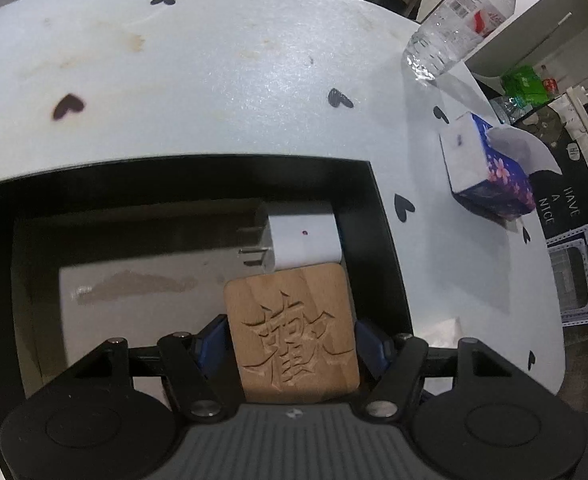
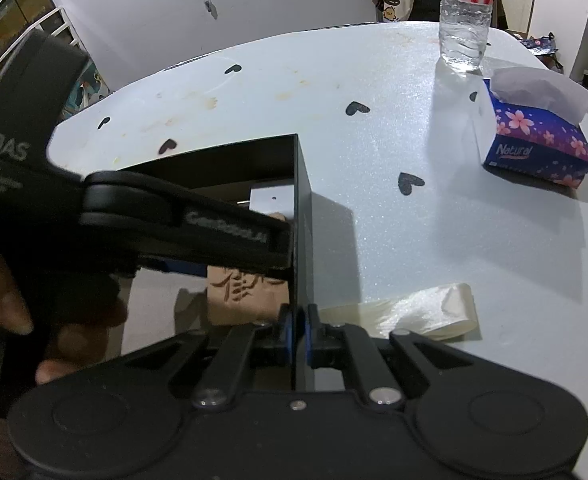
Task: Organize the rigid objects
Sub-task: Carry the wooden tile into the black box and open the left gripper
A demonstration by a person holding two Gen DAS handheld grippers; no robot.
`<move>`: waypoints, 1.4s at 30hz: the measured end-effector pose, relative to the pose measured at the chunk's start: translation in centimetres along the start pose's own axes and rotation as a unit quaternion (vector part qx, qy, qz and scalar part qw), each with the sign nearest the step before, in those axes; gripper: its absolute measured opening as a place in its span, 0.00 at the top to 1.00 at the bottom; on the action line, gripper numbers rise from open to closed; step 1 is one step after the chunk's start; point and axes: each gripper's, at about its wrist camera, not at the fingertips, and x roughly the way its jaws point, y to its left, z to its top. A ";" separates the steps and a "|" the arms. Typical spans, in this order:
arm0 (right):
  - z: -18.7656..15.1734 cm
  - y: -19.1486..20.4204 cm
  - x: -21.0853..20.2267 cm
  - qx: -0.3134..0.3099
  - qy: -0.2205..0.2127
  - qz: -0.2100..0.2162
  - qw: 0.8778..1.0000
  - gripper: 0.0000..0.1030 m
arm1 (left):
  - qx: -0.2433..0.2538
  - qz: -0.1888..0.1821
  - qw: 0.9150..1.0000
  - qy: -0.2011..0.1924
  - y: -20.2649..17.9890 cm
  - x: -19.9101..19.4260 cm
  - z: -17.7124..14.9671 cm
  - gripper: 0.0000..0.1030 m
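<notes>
Wooden block pinched in left tongs; right tongs clamp black box wall.

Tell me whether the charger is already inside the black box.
Yes. The white charger lies on the floor of the black box, just beyond the wooden block held by the left tool.

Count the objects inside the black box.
2: a wooden block held by the left gripper, and a white charger beyond it. More may be hidden.
</notes>
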 end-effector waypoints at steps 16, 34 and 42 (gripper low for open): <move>0.0 -0.2 0.0 0.005 0.000 0.005 1.000 0.93 | -0.019 -0.029 0.999 -0.010 1.1 -1.2 -0.4 0.22; 0.0 -0.2 0.0 0.006 0.000 0.009 1.000 0.93 | -0.003 -0.036 0.998 -0.048 0.6 -5.7 -2.8 0.19; -0.1 -0.3 -0.1 0.006 -0.002 0.012 1.000 0.93 | 0.014 -0.019 0.996 -0.087 1.0 -9.5 -4.7 0.12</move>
